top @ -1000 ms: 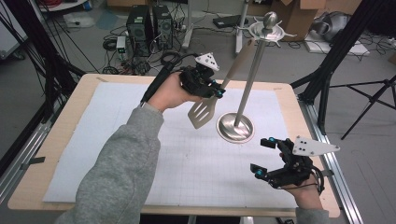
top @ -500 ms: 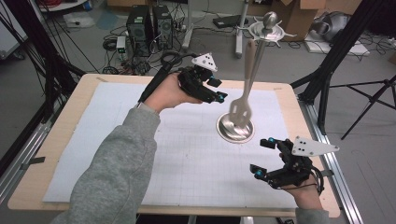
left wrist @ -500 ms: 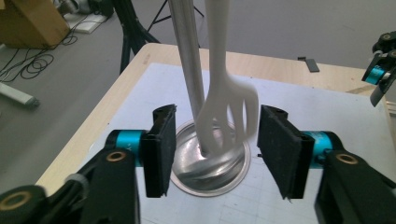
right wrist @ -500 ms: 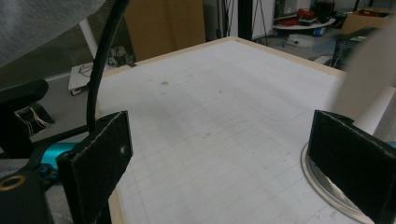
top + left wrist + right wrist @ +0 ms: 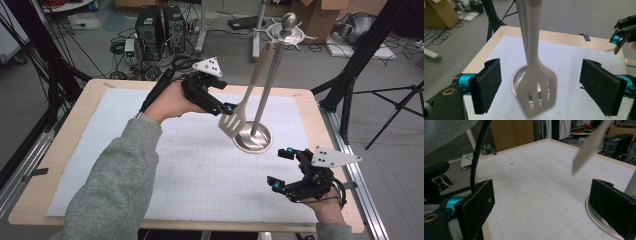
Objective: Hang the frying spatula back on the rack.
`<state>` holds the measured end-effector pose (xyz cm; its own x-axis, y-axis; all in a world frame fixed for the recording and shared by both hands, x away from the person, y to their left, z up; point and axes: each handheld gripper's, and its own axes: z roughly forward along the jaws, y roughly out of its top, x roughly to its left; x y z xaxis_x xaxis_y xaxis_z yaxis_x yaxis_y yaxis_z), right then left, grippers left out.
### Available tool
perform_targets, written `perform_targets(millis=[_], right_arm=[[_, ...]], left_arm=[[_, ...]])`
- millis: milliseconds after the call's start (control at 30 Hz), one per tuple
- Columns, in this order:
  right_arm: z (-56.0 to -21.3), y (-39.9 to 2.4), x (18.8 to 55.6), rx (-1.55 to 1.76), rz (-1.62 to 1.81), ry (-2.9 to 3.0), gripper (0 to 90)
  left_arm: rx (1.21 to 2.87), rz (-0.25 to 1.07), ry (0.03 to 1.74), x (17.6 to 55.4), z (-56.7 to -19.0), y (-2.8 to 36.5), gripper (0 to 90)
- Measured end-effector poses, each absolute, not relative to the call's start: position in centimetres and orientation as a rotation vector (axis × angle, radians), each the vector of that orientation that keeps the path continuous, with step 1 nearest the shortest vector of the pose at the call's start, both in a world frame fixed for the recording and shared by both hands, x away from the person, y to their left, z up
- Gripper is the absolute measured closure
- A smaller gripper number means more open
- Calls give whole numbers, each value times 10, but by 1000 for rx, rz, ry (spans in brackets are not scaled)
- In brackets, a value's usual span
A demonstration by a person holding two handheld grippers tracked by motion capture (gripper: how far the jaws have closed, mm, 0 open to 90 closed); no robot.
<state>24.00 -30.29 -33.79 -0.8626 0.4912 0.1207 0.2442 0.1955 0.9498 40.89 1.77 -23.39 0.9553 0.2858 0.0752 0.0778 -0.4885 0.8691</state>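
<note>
A pale slotted spatula [image 5: 239, 114] hangs by its handle from the top of a metal utensil stand [image 5: 269, 75] with a round base [image 5: 253, 141]. My left gripper [image 5: 225, 109] is just left of the blade. Its jaws have just been opening and stand wide, and the blade [image 5: 537, 87] dangles between them, blurred and free of both pads [image 5: 486, 87]. My right gripper [image 5: 277, 169] rests open near the table's front right corner with nothing between its pads [image 5: 477, 207]. In the right gripper view the spatula [image 5: 590, 145] is a blurred streak.
A white grid mat [image 5: 190, 165] covers the wooden table [image 5: 75, 130]. Black tripod legs [image 5: 350, 80] stand off the right edge. Computer boxes [image 5: 160, 25] and cables lie on the floor behind the table. The person's grey sleeve [image 5: 115, 185] crosses the left front of the mat.
The left gripper opened and let go of the spatula blade. The spatula swung right against the pole, then back toward the left gripper. The right gripper stayed put.
</note>
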Motion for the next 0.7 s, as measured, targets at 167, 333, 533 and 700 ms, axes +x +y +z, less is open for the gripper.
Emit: perform_targets(millis=[167, 333, 533, 700], right_arm=[[-338, -301, 240, 698, 1726, 2259, 57], [-338, -300, 240, 698, 1723, 2268, 57], [-339, -299, 241, 698, 1718, 2273, 57], [-341, -298, 243, 707, 1711, 2282, 57]], left_arm=[[2057, 261, 247, 402, -234, 27, 181], [2059, 243, 243, 398, -233, 37, 202], [2044, 233, 243, 395, -237, 47, 173], [2026, 214, 267, 396, -243, 58, 162]])
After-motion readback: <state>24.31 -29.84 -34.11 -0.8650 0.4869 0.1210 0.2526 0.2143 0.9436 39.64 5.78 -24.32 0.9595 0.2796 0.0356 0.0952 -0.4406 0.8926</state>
